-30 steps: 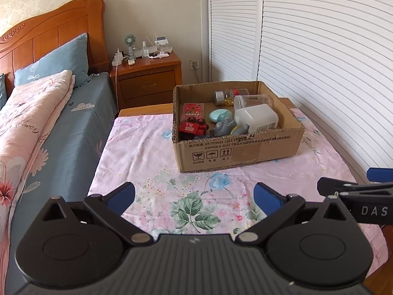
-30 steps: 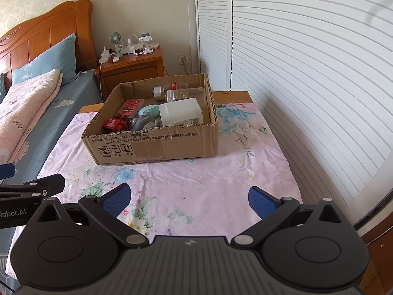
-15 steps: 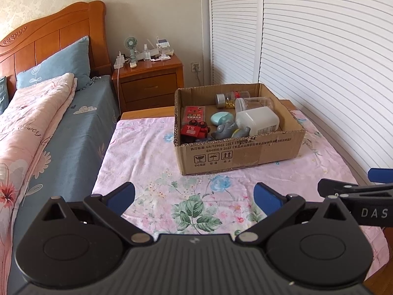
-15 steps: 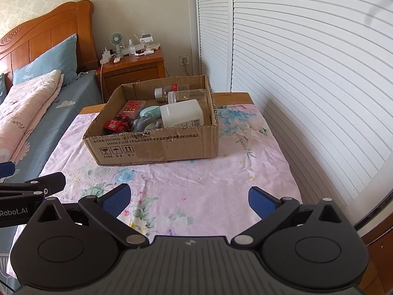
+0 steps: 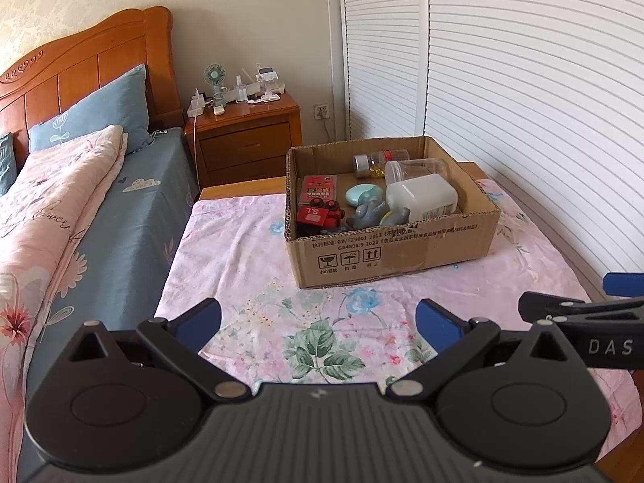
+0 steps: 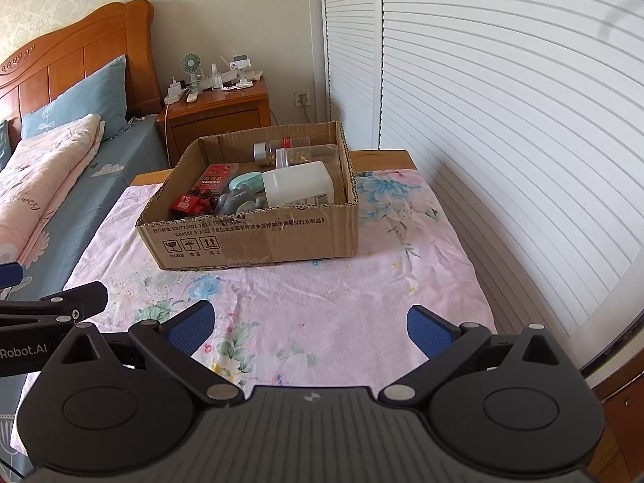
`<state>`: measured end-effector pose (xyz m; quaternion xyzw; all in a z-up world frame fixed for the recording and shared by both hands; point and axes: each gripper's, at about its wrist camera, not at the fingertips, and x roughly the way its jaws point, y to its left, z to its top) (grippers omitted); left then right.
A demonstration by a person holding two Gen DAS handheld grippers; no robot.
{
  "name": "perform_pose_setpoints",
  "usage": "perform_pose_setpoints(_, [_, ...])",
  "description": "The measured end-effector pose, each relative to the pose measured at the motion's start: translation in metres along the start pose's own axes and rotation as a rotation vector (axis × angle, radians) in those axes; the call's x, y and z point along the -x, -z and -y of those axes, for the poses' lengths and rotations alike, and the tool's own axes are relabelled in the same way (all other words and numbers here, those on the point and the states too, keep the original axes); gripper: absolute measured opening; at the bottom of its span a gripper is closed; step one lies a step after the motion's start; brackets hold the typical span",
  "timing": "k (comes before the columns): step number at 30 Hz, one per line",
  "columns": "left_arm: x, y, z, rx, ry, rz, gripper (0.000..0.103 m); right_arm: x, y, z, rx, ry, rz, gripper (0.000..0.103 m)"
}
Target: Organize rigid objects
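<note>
Both grippers held low at near edge of the floral cloth [image 6: 322,281], left gripper [image 5: 318,318] and right gripper [image 6: 312,324] jaws wide, empty. Cardboard box [image 5: 402,249] sits further back, well apart, packed: red toy truck [image 5: 320,217], white bottle [image 5: 422,197], clear jars [image 5: 418,169] lying on sides. Risks: jars rolling when nudged, smooth bottle slipping from pads, box sliding on loose cloth, grippers colliding if both reach in

One brown cardboard box [image 5: 396,249] held one red toy truck [image 5: 318,217], one red card pack [image 5: 318,188], one white plastic jug [image 5: 422,197], two clear jars [image 5: 418,169], one teal oval case [image 5: 364,194].
</note>
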<state>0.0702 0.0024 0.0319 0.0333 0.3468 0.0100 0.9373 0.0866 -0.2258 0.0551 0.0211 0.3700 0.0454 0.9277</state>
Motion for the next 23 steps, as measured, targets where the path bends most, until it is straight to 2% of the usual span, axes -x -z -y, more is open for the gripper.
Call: perform_pose_setpoints(23, [0.0023,0.001,0.0035,0.005,0.005,-0.005,0.102,0.0008,0.0021,-0.0016,0.004,0.001,0.0,0.103])
